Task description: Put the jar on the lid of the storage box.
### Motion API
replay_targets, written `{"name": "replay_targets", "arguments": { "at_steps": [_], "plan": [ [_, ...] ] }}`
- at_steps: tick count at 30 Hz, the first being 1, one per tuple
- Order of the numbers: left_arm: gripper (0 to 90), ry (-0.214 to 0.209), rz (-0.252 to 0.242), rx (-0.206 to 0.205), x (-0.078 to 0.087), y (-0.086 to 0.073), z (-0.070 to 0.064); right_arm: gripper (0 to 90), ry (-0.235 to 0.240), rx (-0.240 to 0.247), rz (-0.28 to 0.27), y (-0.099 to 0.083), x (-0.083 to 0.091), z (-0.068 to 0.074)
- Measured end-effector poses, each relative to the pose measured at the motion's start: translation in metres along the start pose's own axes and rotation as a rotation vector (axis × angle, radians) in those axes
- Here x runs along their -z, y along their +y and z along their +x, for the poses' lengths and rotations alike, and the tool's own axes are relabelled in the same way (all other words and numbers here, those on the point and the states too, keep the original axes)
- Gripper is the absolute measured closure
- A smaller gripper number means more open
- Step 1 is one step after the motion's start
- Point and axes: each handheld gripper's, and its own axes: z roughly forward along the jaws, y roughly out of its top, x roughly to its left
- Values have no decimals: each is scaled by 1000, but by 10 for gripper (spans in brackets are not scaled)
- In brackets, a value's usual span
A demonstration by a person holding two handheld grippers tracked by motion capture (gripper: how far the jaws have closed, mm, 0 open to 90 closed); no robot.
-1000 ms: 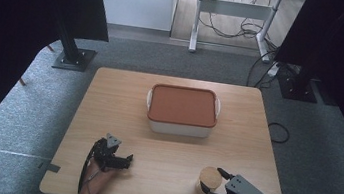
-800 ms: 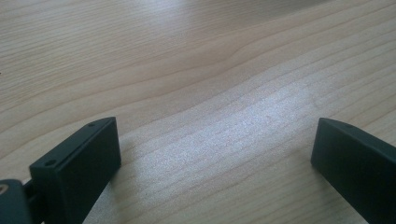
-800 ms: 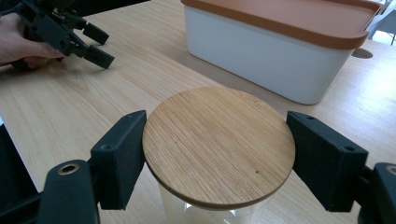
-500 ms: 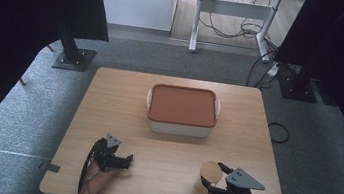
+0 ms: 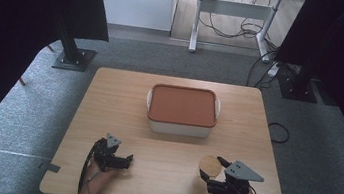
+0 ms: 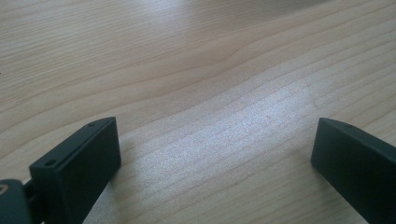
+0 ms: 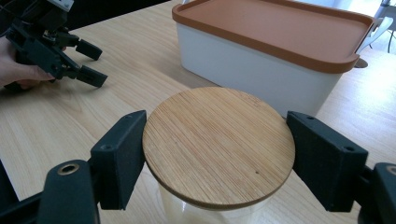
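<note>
1. While it sits near the table's (image 5: 109,99) front right corner, the jar (image 7: 218,145) is squeezed at its wooden lid by the right gripper (image 7: 218,154).
2. Left gripper (image 5: 124,160) stays spread wide, holding nothing, near the front left corner.

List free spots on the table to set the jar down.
Bare wood left of the box, between the left gripper and the jar, and right of the box. It is tightest at the near right corner, around the right gripper and jar.
</note>
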Motion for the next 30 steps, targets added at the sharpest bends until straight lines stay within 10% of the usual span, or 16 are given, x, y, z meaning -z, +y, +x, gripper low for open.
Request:
{"name": "replay_targets", "arguments": {
  "at_steps": [30],
  "plan": [
    [13,-2,0,-2,0,0,0,230,-14,-21,-9,22,-13,-7]
  ]
}}
